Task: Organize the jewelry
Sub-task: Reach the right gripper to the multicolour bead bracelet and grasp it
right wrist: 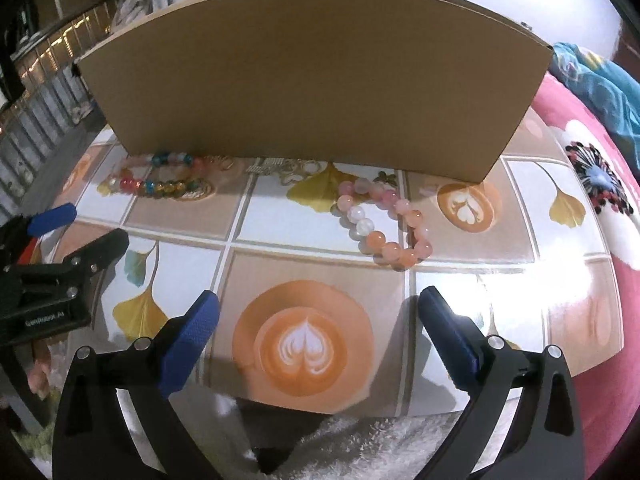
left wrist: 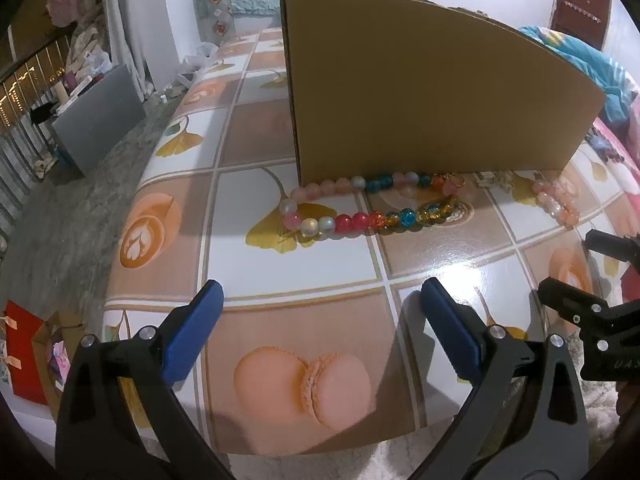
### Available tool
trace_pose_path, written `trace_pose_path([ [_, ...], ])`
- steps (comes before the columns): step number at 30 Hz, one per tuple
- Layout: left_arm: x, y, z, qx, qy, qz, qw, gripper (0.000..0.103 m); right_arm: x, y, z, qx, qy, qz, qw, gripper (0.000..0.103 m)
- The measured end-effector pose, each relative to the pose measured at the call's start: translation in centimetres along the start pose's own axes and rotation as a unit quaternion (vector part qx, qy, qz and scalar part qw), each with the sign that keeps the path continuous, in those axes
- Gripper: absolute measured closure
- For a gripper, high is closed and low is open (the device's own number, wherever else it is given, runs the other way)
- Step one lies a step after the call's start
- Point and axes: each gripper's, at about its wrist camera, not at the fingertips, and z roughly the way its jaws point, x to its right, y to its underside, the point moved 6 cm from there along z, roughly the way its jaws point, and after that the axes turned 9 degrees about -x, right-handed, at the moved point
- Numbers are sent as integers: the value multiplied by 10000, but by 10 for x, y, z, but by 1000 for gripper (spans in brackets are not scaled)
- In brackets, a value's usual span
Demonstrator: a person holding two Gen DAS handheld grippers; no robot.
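Fingers (left wrist: 448,320) spread empty, multicoloured bead bracelet (left wrist: 372,204), pink bracelet (right wrist: 384,220)

Left gripper (left wrist: 322,304), right gripper (right wrist: 319,312): fingers wide apart, empty.

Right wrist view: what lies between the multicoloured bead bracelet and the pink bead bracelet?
Small gold and silver trinkets against the cardboard box, between the multicoloured bracelet and the pink bracelet; otherwise bare tablecloth. Right wrist view shows it best.

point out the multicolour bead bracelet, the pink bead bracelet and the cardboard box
multicolour bead bracelet (left wrist: 362,220): left wrist view, on a red bead.
pink bead bracelet (right wrist: 390,249): right wrist view, on an orange-pink bead.
cardboard box (right wrist: 312,84): right wrist view, front wall.
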Motion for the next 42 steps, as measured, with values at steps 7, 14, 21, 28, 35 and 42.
trace_pose_path([
  [7,-2,-3,0,-197,37,43,9998,7,-1,8,-4,188,-105,-212,9995,6],
  [14,-22,-34,-3,28,70,-332,9994,7,-1,11,-8,197,-179,-374,9989,6],
  [21,-30,-56,23,-161,-491,-214,9984,7,1,11,-9,239,-195,-396,9987,6],
  [28,-21,-36,16,-167,-258,17,9995,7,1,11,-8,231,-195,-408,9987,6],
  [35,-10,-6,2,-187,35,363,9992,7,2,12,-8,245,-204,-484,9983,6],
  [42,-7,1,-6,-37,282,442,9986,9,1,16,-10,255,-226,-595,9976,6],
])
